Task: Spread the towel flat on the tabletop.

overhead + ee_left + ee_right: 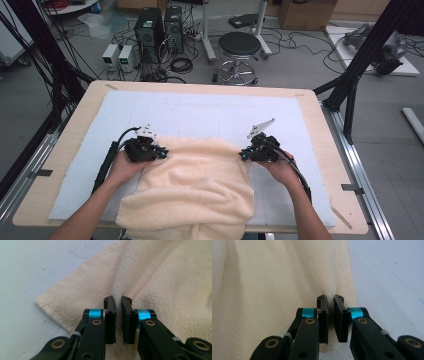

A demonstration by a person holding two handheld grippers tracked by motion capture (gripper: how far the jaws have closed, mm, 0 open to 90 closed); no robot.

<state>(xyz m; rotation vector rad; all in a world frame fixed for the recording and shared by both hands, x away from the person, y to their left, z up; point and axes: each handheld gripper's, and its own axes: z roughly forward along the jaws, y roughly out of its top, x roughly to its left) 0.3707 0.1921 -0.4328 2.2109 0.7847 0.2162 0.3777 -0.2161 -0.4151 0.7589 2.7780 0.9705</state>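
We have the towel (195, 185) spread on the pale foam mat (200, 112) of the table (320, 130), its near end hanging over the table's front edge. Left gripper (162, 152) sits at the towel's far left corner area, right gripper (242, 155) at the far right; both point inward toward each other.

Left gripper view: jaws drawn nearly together with a ridge of towel (155, 282) pinched between them, the hemmed corner lying flat just to the side. Right gripper view: same picture, jaws clamped on a raised pleat of towel (274, 285) close to its edge, mat (387, 272) beyond.

Our reading: gripping both far corners at once keeps the edge taut and level (likely for a fold toward us or a pull to flatten it).

Material: cream terry cloth, looped nap, thick and limp; it bunches into soft rolls across the middle. Stitched hem at the border. Mat is matte, faintly scuffed.
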